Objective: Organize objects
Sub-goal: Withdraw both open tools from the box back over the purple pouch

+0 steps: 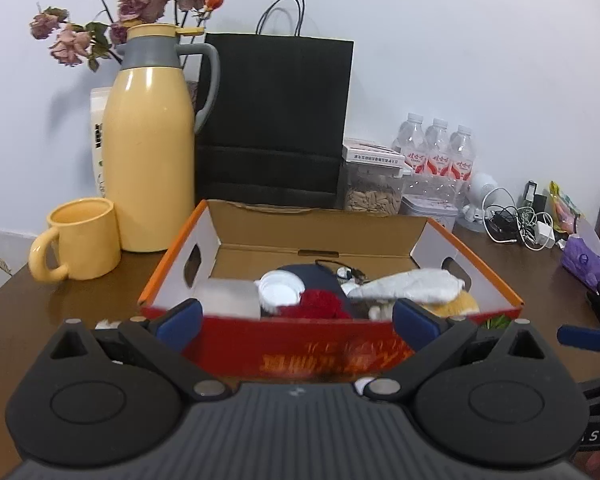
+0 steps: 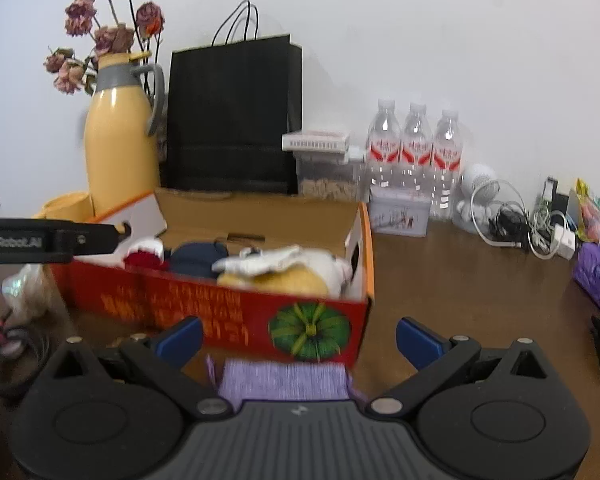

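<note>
Right wrist view: open right tongs above purple cloth.

A yellow thermos jug is standing at the back left of the wooden table, with a yellow mug sitting just beside it. Dried roses are showing behind the jug. A black paper bag is leaning against the wall, and three water bottles are lining up to its right, near tangled cables.

The left gripper and right gripper are level, fingers spread wide apart, gripping nothing.
</note>
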`<state>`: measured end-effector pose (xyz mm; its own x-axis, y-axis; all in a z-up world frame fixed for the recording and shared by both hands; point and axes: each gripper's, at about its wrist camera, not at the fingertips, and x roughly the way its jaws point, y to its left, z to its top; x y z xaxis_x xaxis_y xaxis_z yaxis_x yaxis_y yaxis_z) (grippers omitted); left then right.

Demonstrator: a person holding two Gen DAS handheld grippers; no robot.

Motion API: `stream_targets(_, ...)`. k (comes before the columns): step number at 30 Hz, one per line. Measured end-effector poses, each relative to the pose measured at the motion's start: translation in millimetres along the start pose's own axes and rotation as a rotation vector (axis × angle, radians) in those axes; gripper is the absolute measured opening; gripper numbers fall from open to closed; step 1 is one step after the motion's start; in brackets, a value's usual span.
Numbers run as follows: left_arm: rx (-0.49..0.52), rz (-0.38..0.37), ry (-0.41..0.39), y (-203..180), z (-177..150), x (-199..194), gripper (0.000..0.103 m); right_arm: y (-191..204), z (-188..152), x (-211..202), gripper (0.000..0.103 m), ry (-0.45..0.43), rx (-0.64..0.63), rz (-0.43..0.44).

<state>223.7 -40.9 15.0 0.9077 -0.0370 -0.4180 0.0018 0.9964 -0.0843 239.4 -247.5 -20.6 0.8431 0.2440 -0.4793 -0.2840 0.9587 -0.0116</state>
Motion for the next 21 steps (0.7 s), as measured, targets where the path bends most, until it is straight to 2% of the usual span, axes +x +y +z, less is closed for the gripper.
stream_targets(7, 0.035, 0.010, 0.050, 3.8, -29.0, -14.1, 0.103, -3.2, -25.8, -1.7, 0.103, 0.109, 0.012, 0.003)
stream_targets(13, 0.045, -0.018, 0.057, 8.4, -42.3, -27.4, 0.103, -1.6, -34.5, 1.5, 0.103, 0.155, 0.018, 0.019)
stream_targets(21, 0.042, -0.015, 0.121, 12.6, -50.0, -19.0, 0.103, 0.8, -39.4, 10.9, 0.103, 0.193, 0.018, 0.042)
